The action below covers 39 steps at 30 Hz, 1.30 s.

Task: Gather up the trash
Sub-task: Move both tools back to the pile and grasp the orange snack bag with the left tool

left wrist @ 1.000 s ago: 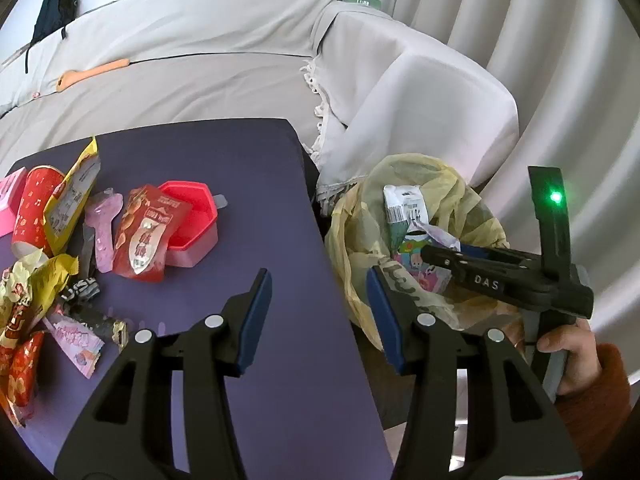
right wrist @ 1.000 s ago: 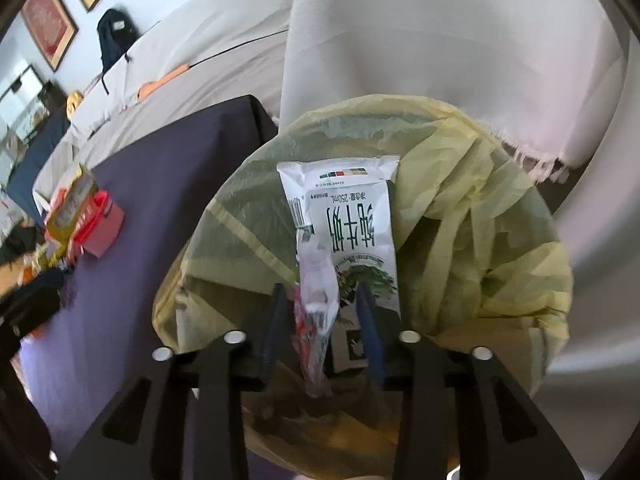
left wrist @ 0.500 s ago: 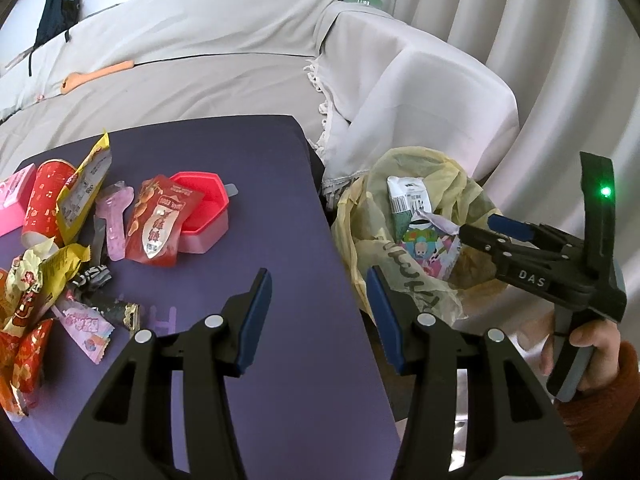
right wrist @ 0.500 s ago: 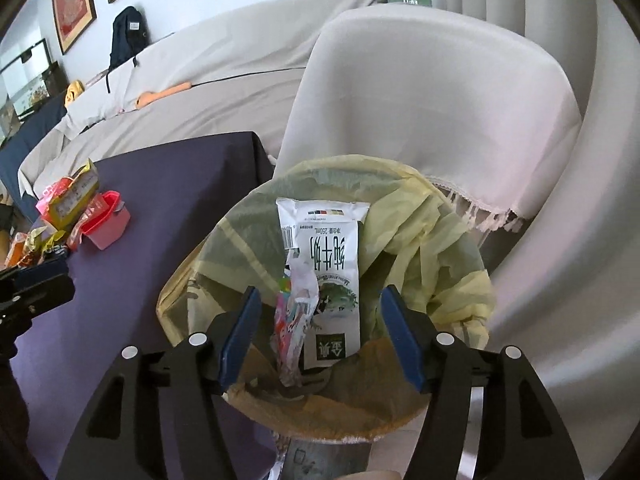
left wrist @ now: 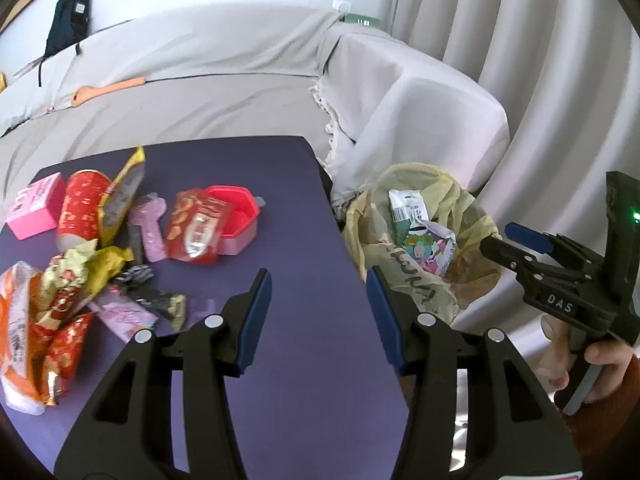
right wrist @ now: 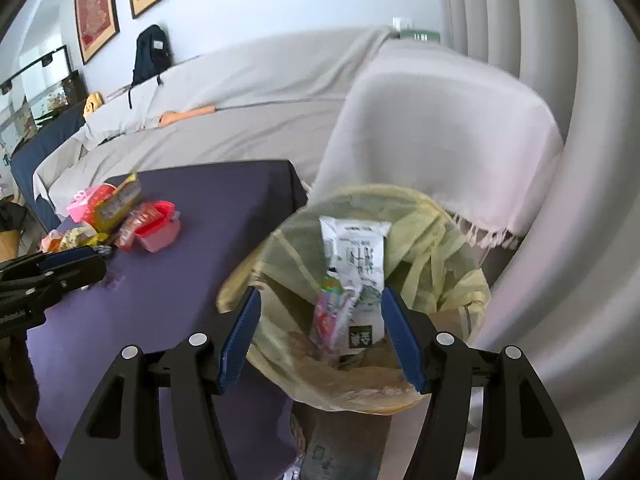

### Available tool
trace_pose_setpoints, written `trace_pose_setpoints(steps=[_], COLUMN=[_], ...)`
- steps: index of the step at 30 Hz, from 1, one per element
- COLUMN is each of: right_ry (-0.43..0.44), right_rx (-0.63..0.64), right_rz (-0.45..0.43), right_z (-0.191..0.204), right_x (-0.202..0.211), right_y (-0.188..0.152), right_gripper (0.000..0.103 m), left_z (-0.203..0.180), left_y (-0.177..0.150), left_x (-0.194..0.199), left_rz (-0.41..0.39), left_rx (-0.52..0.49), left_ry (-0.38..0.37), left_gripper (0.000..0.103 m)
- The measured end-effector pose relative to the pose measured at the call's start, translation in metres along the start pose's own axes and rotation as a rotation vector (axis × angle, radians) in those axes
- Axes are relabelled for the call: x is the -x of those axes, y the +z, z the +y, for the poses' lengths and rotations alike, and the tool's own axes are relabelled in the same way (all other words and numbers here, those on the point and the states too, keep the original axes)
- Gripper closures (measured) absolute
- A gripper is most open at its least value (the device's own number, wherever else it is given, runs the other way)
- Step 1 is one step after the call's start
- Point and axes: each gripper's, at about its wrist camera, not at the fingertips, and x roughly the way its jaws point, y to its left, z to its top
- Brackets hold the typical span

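A bin lined with a yellow bag stands at the right of the purple table. In it lie a white milk carton and a colourful wrapper. Several snack wrappers, a red cup, a red box and a pink box lie on the table's left. My left gripper is open and empty over the table's right edge. My right gripper is open and empty, above the bin's near rim; it also shows in the left wrist view.
A grey covered sofa runs behind the table, its armrest just behind the bin. White curtains hang at the right. A dark backpack leans on the sofa back.
My right gripper has opened, let the colourful wrapper drop into the bin, and drawn back and up. The left gripper has stayed open and pulled back slightly.
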Motion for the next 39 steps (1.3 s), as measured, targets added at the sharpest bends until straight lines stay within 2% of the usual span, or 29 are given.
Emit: trace_pose_setpoints(steps=[6, 13, 19, 24, 29, 34, 37, 39], right_ry=[-0.005, 0.057, 0.130, 0.239, 0.207, 0.208, 0.196, 0.200], right_rx=[0.039, 0.123, 0.194, 0.242, 0.367, 0.399, 0.413, 0.397], right_rz=[-0.037, -0.030, 0.004, 0.075, 0.111, 0.149, 0.203, 0.239], right_z=[0.044, 0.113, 0.178, 0.230, 0.273, 0.293, 0.301, 0.301], right_x=[0.020, 0.012, -0.012, -0.048, -0.083, -0.113, -0.129, -0.134], right_y=[0.001, 0.008, 0.013, 0.012, 0.011, 0.017, 0.020, 0.019], right_gripper=[0.044, 0.044, 0.044, 0.044, 0.044, 0.044, 0.052, 0.072], left_z=[0.041, 0.146, 0.227, 0.268, 0.288, 0.301, 0.303, 0.306], left_y=[-0.009, -0.038, -0.073, -0.097, -0.108, -0.110, -0.111, -0.113], left_x=[0.039, 0.091, 0.111, 0.118, 0.117, 0.121, 0.125, 0.126], left_rz=[-0.053, -0.106, -0.098, -0.091, -0.079, -0.082, -0.104, -0.104], left_rx=[0.021, 0.158, 0.291, 0.389, 0.437, 0.498, 0.497, 0.504], left_ry=[0.036, 0.167, 0.250, 0.260, 0.262, 0.229, 0.227, 0.211], left_gripper=[0.056, 0.056, 0.056, 0.055, 0.054, 0.054, 0.052, 0.051])
